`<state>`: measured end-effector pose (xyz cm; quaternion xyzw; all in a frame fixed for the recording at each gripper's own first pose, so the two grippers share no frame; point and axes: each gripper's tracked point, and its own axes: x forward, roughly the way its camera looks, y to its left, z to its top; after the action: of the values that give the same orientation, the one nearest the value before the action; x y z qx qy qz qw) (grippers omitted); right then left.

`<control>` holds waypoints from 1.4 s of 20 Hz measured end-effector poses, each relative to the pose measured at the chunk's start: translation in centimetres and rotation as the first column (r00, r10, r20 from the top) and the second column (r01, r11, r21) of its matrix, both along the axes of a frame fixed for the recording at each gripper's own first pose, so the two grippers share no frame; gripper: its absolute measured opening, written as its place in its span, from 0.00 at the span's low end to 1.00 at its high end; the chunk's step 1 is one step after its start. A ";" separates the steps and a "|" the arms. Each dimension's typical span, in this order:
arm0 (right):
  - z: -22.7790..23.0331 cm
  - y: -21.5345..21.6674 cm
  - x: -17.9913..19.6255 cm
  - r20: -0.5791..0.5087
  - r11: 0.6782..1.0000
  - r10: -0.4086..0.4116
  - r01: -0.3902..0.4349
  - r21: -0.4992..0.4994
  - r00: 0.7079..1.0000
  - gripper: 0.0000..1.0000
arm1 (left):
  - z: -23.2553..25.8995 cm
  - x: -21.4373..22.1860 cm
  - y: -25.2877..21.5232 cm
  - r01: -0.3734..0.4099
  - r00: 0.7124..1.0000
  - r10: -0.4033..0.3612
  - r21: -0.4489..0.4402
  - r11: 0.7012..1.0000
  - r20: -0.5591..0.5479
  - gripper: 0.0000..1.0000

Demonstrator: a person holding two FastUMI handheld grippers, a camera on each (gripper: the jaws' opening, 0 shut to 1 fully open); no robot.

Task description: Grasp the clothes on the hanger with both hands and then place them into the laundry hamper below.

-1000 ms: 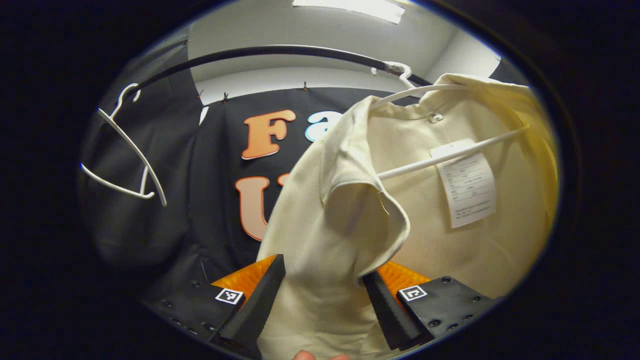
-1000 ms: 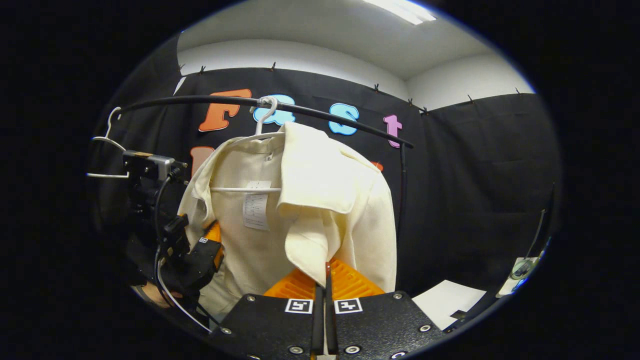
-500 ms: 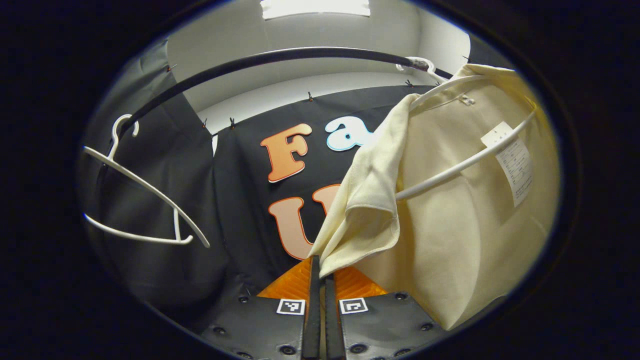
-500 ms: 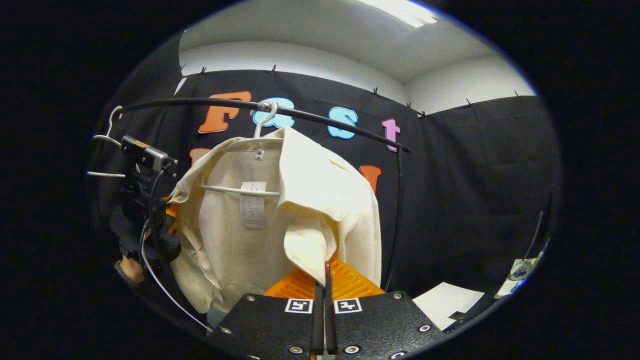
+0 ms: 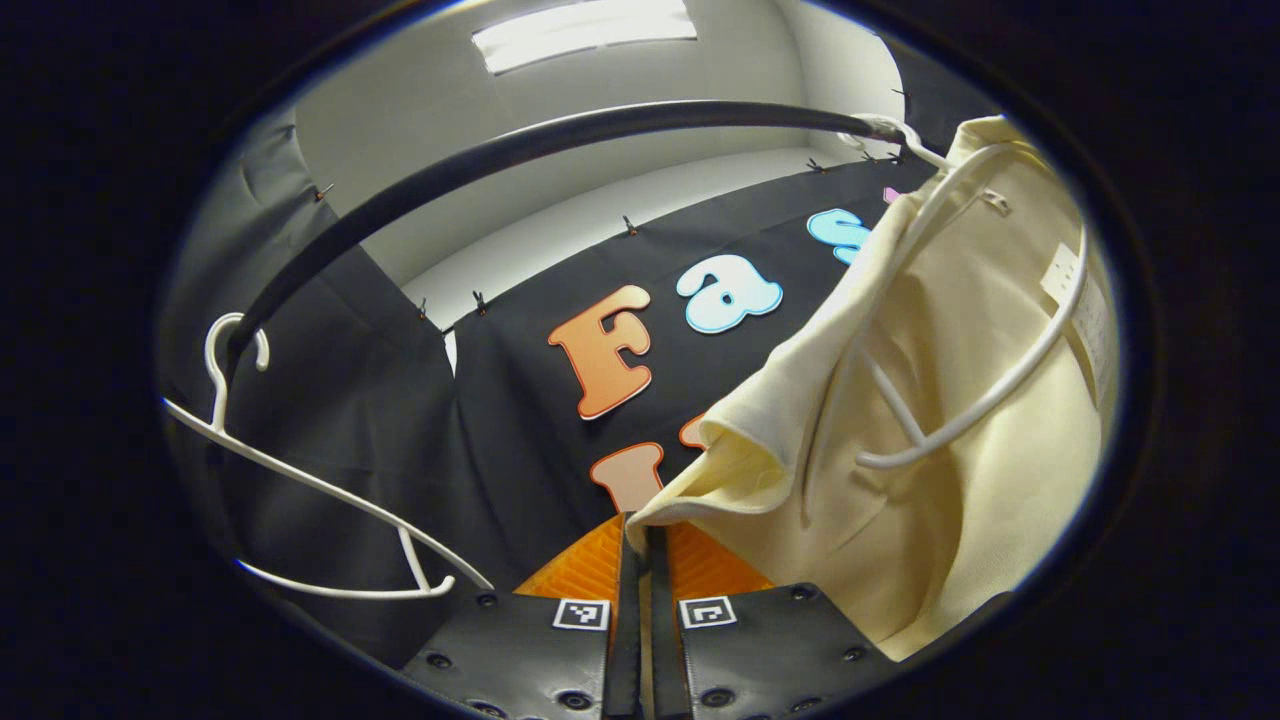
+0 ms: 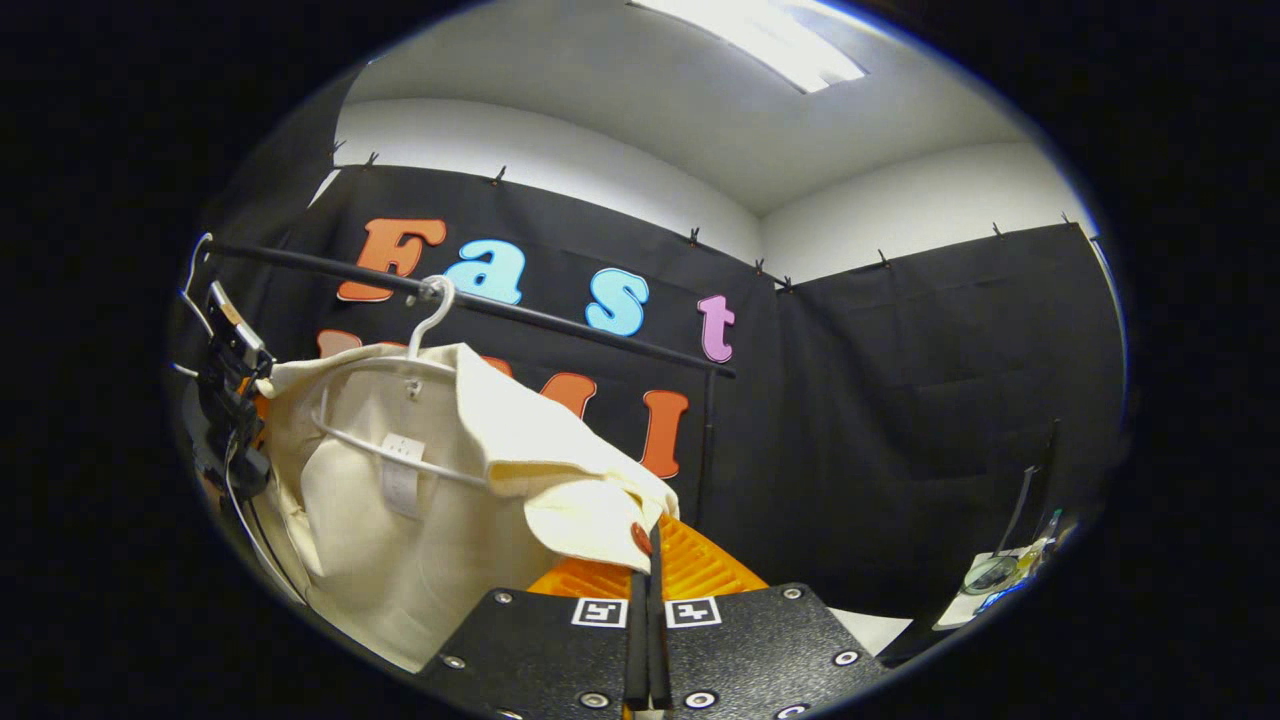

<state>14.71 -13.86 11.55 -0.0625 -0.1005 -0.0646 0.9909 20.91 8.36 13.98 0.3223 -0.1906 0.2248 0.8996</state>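
shirt (image 5: 940, 500) hem beyond view's edge

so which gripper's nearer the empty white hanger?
Left. The left gripper is close beside the empty hanger; the right gripper grips the shirt farther along the rail.

Shirt (image 5: 950, 500) cream, plain, white label inside; both hangers — its own (image 5: 985, 395) and the spare (image 5: 330, 490) — white; rail (image 5: 520, 155) black; wall cloth (image 6: 900, 420) black; ceiling (image 6: 620, 90) white

Recording booth: black cloth walls (image 6: 900, 400), clothes rail (image 5: 480, 165), ceiling light (image 6: 760, 40).
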 end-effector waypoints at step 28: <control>-9.7 -0.2 6.8 -0.106 0.978 0.182 -0.168 0.125 0.978 0.00 | -9.5 -4.5 6.6 -0.002 0.999 -0.008 -0.209 0.978 -0.049 0.12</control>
<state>21.54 -14.10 1.82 0.0004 -0.0435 0.0211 0.9988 16.39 14.92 4.50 0.2312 -0.1442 0.2343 0.9332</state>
